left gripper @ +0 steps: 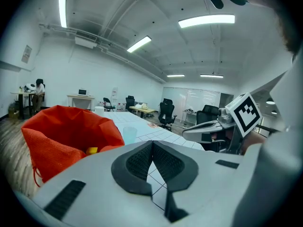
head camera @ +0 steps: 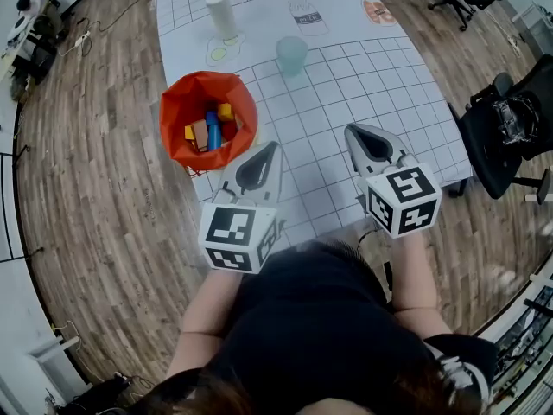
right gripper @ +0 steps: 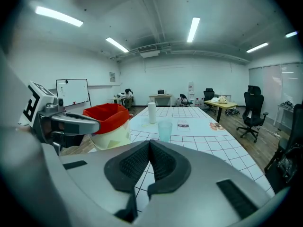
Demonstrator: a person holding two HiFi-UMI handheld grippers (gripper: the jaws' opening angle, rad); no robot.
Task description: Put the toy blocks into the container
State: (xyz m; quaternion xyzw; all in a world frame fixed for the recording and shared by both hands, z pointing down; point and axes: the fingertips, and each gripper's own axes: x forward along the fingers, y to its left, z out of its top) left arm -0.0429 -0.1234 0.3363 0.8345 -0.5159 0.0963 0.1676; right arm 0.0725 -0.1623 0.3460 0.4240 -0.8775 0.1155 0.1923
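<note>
The left hand-held gripper (left gripper: 152, 143) and right hand-held gripper (right gripper: 149, 142) are clenched, empty. The blocks (head camera: 212, 130) lie in the container (head camera: 175, 102); they look light and rigid, best pinched across flat sides.

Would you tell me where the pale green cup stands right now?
In the head view the cup stands on the gridded table, right of the white cylinder and beyond the red container.

An open office or lab, shown by swivel chairs (right gripper: 251, 112), desks (right gripper: 161, 97), a whiteboard (right gripper: 72, 91) and ceiling strip lights (right gripper: 193, 30).
</note>
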